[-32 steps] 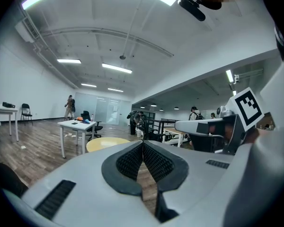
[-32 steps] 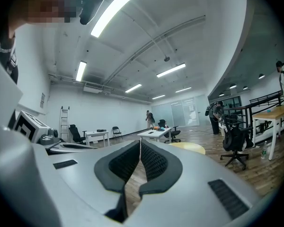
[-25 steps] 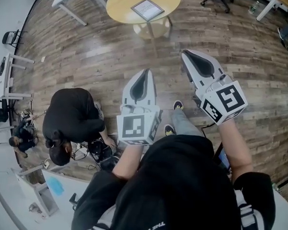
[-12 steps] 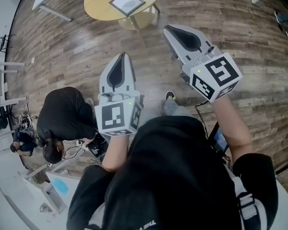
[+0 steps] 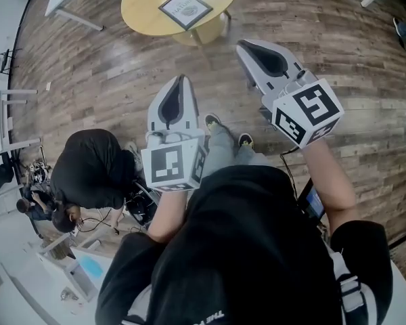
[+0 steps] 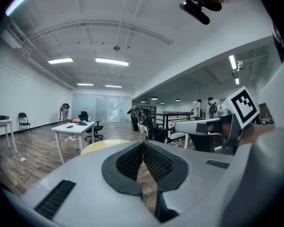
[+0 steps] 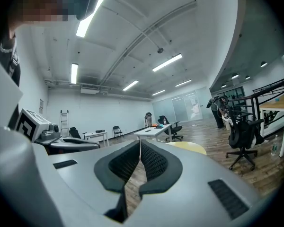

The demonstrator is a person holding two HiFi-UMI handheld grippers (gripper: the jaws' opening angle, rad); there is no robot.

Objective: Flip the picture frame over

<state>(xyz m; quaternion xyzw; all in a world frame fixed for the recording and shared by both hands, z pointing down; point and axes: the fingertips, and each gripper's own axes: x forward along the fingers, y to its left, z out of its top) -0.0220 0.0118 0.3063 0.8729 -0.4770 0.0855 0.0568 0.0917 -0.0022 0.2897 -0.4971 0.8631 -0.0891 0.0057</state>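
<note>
Only the head view shows the dark-rimmed picture frame [image 5: 185, 9]. It lies flat on the round yellow-topped wooden surface [image 5: 145, 9], a little toward that top's right side, with its pale printed face up. The frame sits cornerwise, one corner toward the person. Its sides look about equal from here, so I cannot tell a long axis.

The head view also shows both tools held out over the brown plank floor [image 5: 108, 66], well short of the surface. The left hand-held gripper [image 5: 181, 78] and the right hand-held gripper [image 5: 242, 44] both point toward it. A person in black [image 5: 95, 175] crouches on the floor beside the left one. The wearer's two shoes [image 5: 213, 120] show between the tools.

The left gripper view looks level across the room. The left hand-held gripper [image 6: 143, 143] has its ribbed black pads pressed together at the tips with nothing between them. Past them are a slice of the yellow top [image 6: 104, 145], a white desk [image 6: 78, 129] and the right tool's marker cube [image 6: 241, 105].

In the right gripper view the right hand-held gripper [image 7: 140, 143] is likewise pressed together and empty. The yellow top's edge [image 7: 189, 147] shows just beyond, and a black office chair [image 7: 244, 136] stands at the right.
</note>
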